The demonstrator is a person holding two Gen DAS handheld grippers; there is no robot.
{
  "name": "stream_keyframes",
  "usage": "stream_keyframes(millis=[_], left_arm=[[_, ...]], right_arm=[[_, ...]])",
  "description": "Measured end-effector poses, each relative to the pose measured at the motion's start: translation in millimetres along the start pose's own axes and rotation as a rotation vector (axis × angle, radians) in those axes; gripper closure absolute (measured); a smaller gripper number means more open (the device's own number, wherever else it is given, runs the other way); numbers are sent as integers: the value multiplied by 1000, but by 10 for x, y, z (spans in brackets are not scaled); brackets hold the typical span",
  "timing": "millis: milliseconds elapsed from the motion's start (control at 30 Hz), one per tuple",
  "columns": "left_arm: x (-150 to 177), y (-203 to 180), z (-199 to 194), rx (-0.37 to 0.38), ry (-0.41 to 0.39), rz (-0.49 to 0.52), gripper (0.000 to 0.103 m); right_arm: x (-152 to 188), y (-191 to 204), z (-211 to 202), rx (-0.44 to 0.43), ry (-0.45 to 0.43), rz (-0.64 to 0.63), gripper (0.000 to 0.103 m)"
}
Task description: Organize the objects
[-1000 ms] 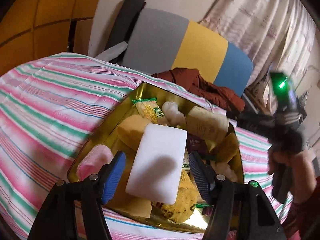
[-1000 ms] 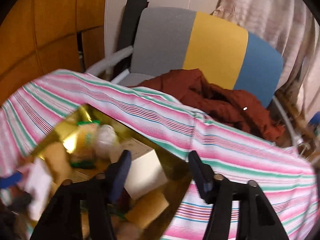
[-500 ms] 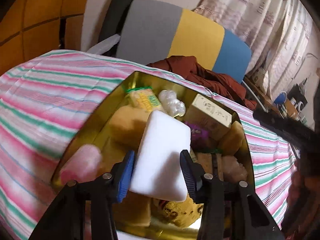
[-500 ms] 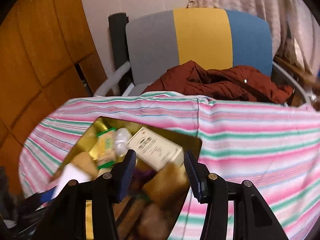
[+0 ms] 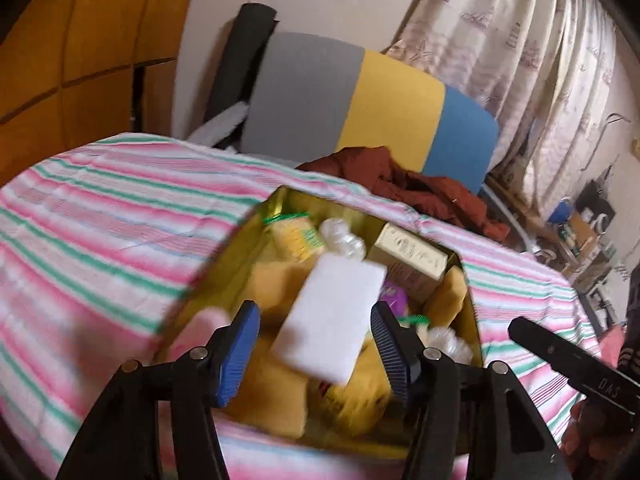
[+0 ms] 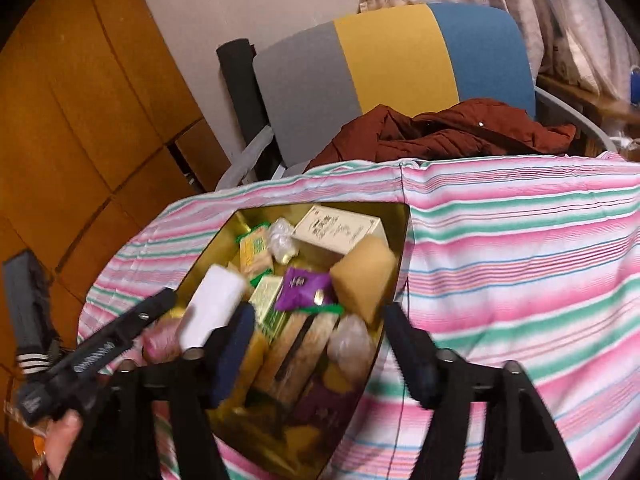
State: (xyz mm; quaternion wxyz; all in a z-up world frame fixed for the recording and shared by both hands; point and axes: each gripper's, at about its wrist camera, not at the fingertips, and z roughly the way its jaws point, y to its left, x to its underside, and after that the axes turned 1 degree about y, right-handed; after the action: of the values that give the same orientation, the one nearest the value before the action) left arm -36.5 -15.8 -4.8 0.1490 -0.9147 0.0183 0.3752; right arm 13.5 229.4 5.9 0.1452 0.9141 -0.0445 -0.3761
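The left gripper (image 5: 314,344) stood spread, the flat white foam block (image 5: 332,316) between its pads, apparently unclamped, over the gold metal tin (image 5: 470,304). The right gripper (image 6: 318,354) gaped empty, likely awaiting a pick.

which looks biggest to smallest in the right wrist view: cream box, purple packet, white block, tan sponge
1. cream box
2. white block and tan sponge: they look much alike, and the block sits nearer the camera and is blurred, so I won't rank them
3. purple packet

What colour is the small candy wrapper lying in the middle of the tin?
Purple. The candy wrapper shows best in the right wrist view, inside the gold tin.
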Motion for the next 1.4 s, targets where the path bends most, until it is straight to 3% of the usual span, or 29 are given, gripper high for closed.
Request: stream_keyframes(millis=[133,333,500,833,1233,1400], left_arm=[[156,69,-162,-86,40,-10,44],[281,76,-430,-150,26,16,44],[334,45,-571,-169,24,31,44],[350,-33,-725,-278,-11,76,44],[360,-37,-749,-258,13,34,44],[359,-47,-743,-295,19,22,44]], right_arm=[[92,153,-15,17,17,-55,15],[192,348,-66,31,42,-74,0],[256,532,-113,71,47,-124,0],[313,770,-225,164,48,-124,0],[374,845,-207,241,64,-106,0],[388,837,-179,239,73,-102,0]])
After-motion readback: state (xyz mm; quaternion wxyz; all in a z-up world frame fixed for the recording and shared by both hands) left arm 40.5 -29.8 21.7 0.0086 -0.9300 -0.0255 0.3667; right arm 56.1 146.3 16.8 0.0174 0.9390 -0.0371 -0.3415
